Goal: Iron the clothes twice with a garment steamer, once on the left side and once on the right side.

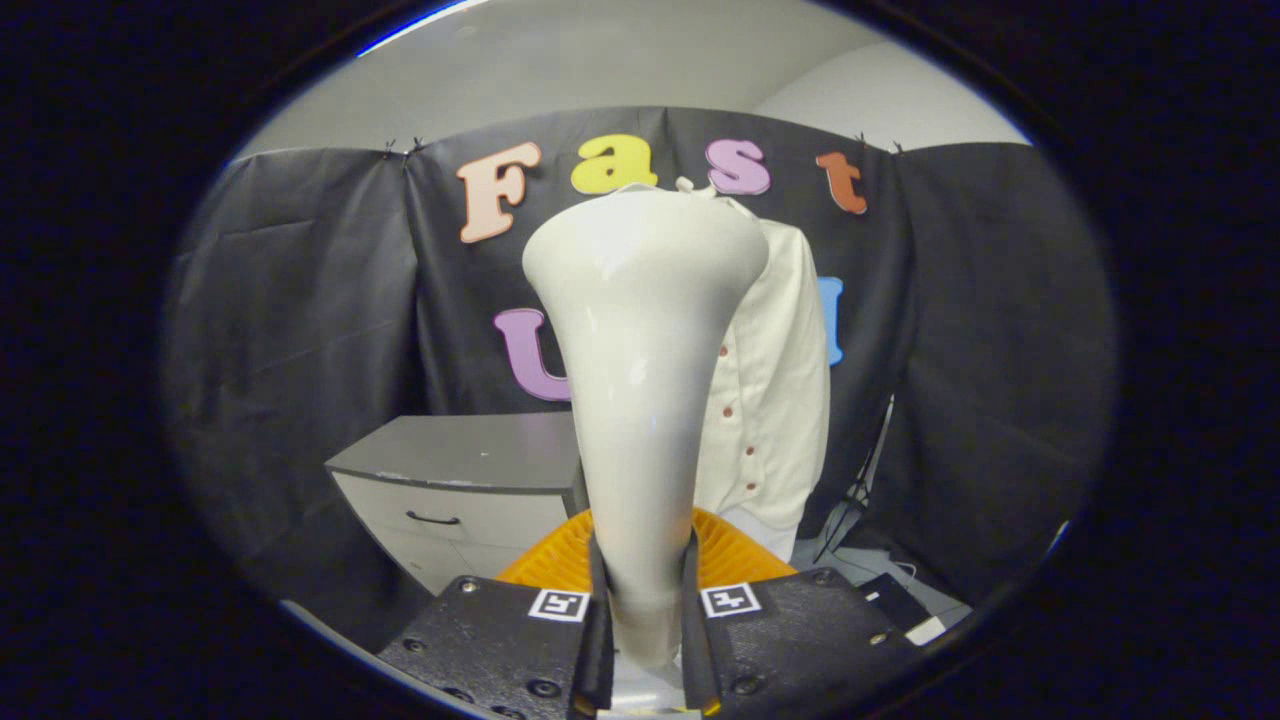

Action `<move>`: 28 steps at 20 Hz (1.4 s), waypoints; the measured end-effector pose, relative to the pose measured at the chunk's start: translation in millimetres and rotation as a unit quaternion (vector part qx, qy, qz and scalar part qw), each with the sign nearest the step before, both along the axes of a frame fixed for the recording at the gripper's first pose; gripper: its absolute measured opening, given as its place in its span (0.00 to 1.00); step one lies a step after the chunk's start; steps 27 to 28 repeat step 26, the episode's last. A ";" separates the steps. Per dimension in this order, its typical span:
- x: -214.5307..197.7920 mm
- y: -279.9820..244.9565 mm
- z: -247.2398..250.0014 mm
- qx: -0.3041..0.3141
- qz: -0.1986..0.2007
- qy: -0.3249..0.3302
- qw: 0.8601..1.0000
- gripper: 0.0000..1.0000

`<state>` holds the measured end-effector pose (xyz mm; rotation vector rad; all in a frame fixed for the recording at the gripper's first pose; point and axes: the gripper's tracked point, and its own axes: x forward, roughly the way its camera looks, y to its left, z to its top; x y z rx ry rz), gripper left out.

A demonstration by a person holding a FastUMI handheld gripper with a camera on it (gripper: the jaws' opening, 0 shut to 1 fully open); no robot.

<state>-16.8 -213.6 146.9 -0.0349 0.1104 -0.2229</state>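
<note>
We see one gripper [645, 610], its two fingers clamped narrow on one white garment steamer [645, 330]. Beyond the steamer hangs one cream shirt [775, 400]; beside the shirt stands one grey cabinet [470, 470].

The gripper [645, 610] holds the narrow handle of the white plastic garment steamer [640, 330] between its two fingers [598, 590], both pressing on it; the steamer rises upright ahead of them, widening to its head at the top. Behind the steamer, partly hidden by it and showing to its right, a cream button-front shirt [775, 380] hangs before the booth's wall. A grey drawer cabinet [455, 480] stands to the left of the steamer, below and left of the shirt. An orange ribbed object [560, 555] lies just behind the fingers, at the steamer's base.
</note>
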 end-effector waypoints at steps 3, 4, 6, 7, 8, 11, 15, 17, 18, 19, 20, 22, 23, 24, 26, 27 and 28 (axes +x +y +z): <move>-37.6 23.7 7.7 0.001 0.008 -0.024 1.000 0.27; -46.7 28.1 8.8 -0.002 0.010 -0.031 0.999 0.27; -61.7 32.2 7.2 -0.013 0.007 -0.049 0.999 0.26; -67.8 35.8 4.3 -0.018 0.004 -0.055 0.998 0.26; -73.4 37.7 -3.6 -0.014 -0.002 -0.053 0.998 0.26; -84.6 39.8 -26.0 0.006 -0.021 -0.054 0.998 0.26; -99.9 56.0 -72.0 -0.004 -0.033 -0.021 0.999 0.26; -103.4 66.1 -93.5 0.004 -0.028 -0.006 1.000 0.26; -105.1 70.2 -102.7 0.011 -0.027 0.004 1.000 0.27; -106.8 73.6 -108.9 0.017 -0.027 0.007 0.999 0.27; -108.7 77.9 -114.3 0.020 -0.022 0.011 0.999 0.27; -111.2 83.3 -117.6 0.023 -0.014 0.006 1.000 0.27; -110.7 83.2 -118.9 0.024 -0.009 0.003 1.000 0.27; -110.0 83.3 -121.1 0.027 -0.005 0.003 1.000 0.27; -110.4 76.8 -124.6 0.034 -0.001 0.002 0.999 0.27; -110.4 76.8 -124.6 0.034 -0.001 0.002 0.999 0.27; -110.4 76.8 -124.6 0.034 -0.001 0.002 0.999 0.27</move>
